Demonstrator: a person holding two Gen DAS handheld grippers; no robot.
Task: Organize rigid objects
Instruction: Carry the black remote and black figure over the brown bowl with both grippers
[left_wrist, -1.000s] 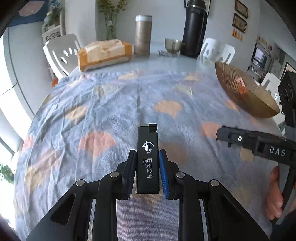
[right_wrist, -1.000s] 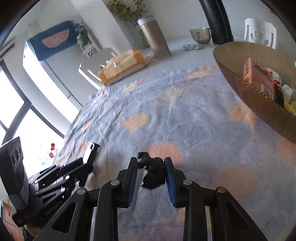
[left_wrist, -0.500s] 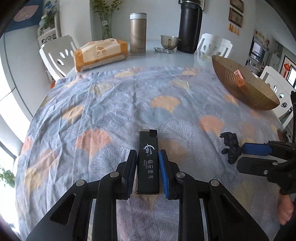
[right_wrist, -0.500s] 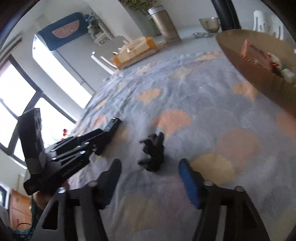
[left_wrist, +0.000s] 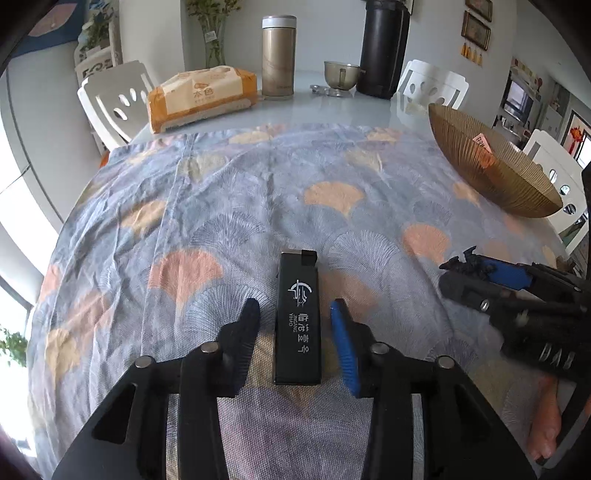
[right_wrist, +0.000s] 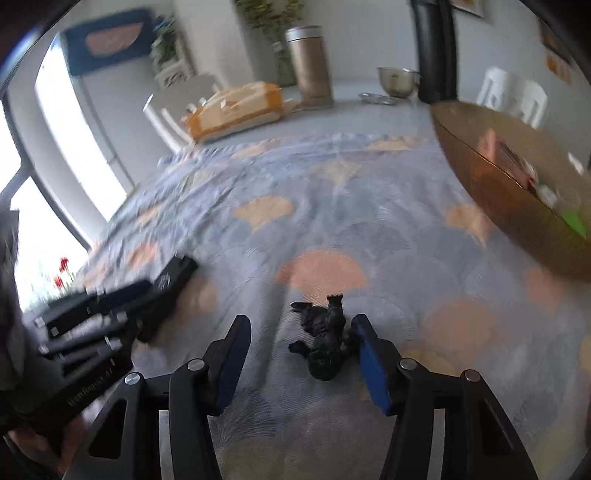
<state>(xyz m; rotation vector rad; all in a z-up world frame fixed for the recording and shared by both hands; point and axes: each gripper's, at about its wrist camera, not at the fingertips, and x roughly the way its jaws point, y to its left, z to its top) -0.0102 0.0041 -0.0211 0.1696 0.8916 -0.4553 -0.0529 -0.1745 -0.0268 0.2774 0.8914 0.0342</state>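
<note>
Left hand-held gripper (left_wrist: 295, 332): nearest the left wrist camera; jaws opening, with a clear gap on both sides of the black lighter (left_wrist: 298, 317), which lies flat on the patterned cloth (left_wrist: 221, 206) between the pads, gripped by neither.
Right hand-held gripper (right_wrist: 301, 350): to the right of the lighter; jaws closing around a small black figurine (right_wrist: 325, 341). The blue pad on the right side looks to be touching it, the other pad stands clear, so it is not yet clamped.
Figurine: lying on the cloth, right of the lighter; this view is blurred, so its exact shape is hard to read.
Golden bowl (left_wrist: 491, 166): beyond the lighter and to its right, on the bench, with a few items already inside.
Far end of the bench (left_wrist: 332, 110): behind the lighter, past the cloth's edge, a tissue pack (left_wrist: 201, 98), a gold flask (left_wrist: 279, 57), a small metal cup (left_wrist: 340, 74) and a tall black flask (left_wrist: 384, 48).
Step in hand: the lighter looks set down and released, while the figurine is being taken up.
Next move: probably calls for centring the figurine between both pads, closing fully, then lifting it; the bowl seems the likely destination.
</note>
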